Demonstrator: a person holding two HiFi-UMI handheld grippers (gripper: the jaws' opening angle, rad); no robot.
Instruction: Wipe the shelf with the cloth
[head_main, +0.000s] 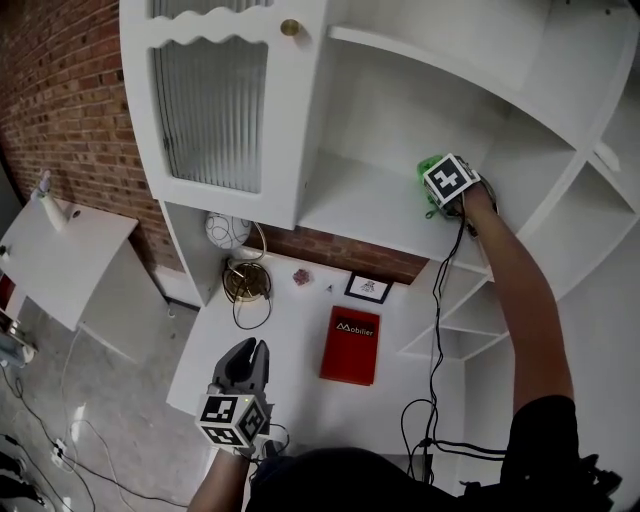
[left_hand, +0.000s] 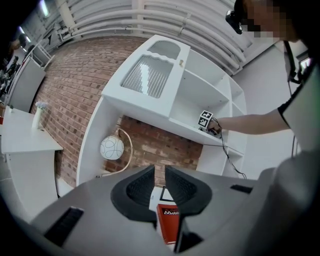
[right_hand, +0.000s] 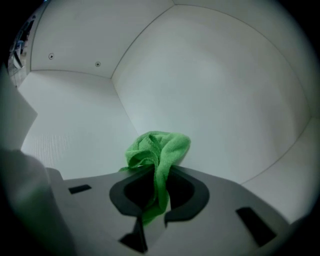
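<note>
1. While the right claw (right_hand: 156, 175) pinches the green cloth (right_hand: 160, 147), we are reaching up to the shelf (head_main: 360, 205), the open white one next to the glass door (head_main: 210, 100).
2. We see the cloth far over on the right side of that shelf, close to the back wall. It is bunched up like a ball in front of the claw, and a tail of it hangs down between the jaws.
3. We think this is the wiping part, and most of the board looks left to do, all the way over to the glass door side.
4. To wipe well, we should press the cloth down so more of it lies flat. A ball only rubs a tiny spot. We cannot tell if it is touching the board right now.
5. We should make long, slow strokes from side to side and push into the back corner, where dust likes to hide.
6. We should hold the pinch tight so the cloth does not slip out. Only the soft cloth should rub, because the hard jaws could scratch the white paint.
7. Our left claw (head_main: 248, 352) hangs low over the white desk (head_main: 295, 330), near the red book (head_main: 350, 345). Its jaws are almost pressed together, with just a thin slit and nothing in it. It has no job here, so it should stay clear of the round lamp (head_main: 228, 232).
</note>
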